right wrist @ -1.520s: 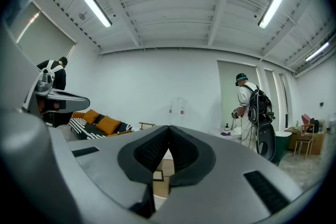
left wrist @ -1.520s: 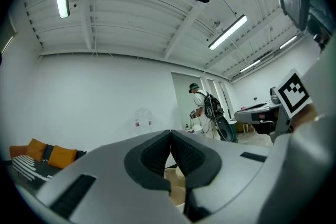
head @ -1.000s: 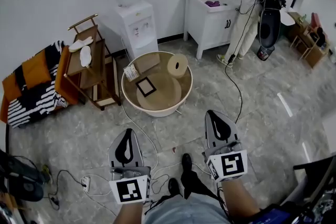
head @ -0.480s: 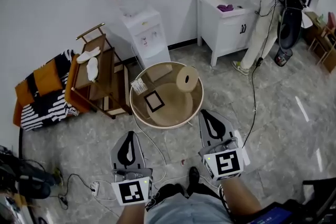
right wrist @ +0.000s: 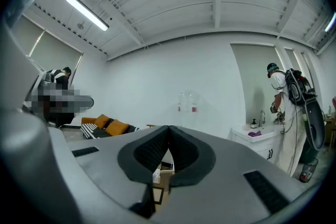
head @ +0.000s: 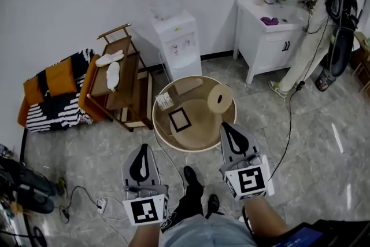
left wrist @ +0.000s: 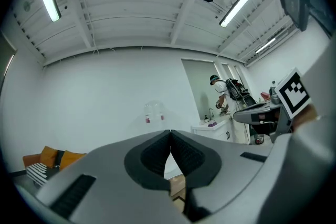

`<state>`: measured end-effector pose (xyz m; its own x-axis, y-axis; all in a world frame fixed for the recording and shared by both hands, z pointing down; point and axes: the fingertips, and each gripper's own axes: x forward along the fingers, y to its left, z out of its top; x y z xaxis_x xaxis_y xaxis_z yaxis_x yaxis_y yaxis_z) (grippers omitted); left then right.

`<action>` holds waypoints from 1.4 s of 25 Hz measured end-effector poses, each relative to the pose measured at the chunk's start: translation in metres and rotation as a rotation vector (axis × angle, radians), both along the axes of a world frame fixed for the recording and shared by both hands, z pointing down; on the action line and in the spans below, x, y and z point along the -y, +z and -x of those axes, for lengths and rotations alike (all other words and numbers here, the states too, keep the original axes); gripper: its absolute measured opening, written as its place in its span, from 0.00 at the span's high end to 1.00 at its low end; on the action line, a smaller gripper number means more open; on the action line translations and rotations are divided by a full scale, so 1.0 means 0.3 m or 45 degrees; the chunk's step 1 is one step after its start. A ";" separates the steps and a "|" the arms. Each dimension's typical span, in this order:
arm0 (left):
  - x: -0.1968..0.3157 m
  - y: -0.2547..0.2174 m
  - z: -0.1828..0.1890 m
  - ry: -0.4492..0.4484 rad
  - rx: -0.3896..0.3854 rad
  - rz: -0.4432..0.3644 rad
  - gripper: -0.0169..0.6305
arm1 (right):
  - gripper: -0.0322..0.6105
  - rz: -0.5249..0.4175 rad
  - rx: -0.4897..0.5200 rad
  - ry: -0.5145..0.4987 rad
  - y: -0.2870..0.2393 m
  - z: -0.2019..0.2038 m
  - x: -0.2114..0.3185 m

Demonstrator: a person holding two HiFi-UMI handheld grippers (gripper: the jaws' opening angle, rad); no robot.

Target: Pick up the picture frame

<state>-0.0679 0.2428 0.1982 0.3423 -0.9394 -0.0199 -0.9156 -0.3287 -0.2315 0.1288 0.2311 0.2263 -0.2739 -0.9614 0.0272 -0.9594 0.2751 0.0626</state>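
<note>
Carried forward since a second ago, right up to the table (head: 157, 135). Head view: frame (head: 180, 119) flat on it, ahead between left gripper (head: 143, 147) and right gripper (head: 229, 127), nearer the right, long axis running roughly away. Left gripper view: jaws closed together, nothing between. Right gripper view: likewise closed and empty, pointing level over the table.

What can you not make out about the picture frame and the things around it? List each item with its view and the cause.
- What the picture frame holds: too small in the head view; in both gripper views the shut jaws cover most of it.
- Print on the packet beside it: too small, head view.
- Near right part of the round table's rim: covered by the right gripper, head view.
</note>
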 end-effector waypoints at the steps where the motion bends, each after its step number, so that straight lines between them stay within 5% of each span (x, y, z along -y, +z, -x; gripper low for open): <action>1: 0.035 0.007 0.008 -0.007 -0.002 0.008 0.95 | 0.93 0.009 -0.002 -0.006 0.007 0.007 0.037; 8: 0.378 0.090 0.098 -0.066 -0.032 0.051 0.95 | 0.93 0.063 -0.034 -0.061 0.089 0.097 0.396; 17: 0.856 0.037 0.222 -0.100 -0.051 -0.018 0.95 | 0.93 0.022 -0.068 -0.072 0.063 0.200 0.865; 22: 0.980 0.001 0.245 -0.117 -0.052 -0.044 0.95 | 0.93 0.010 -0.074 -0.069 0.041 0.202 0.993; 35: 1.264 0.151 0.174 -0.138 -0.053 0.087 0.95 | 0.93 0.117 -0.080 -0.154 0.165 0.196 1.313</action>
<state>-0.1201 -0.1363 0.2435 0.2388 -0.9705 0.0336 -0.9549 -0.2410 -0.1733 0.0700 -0.1630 0.2760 -0.3821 -0.9143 0.1345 -0.9140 0.3954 0.0907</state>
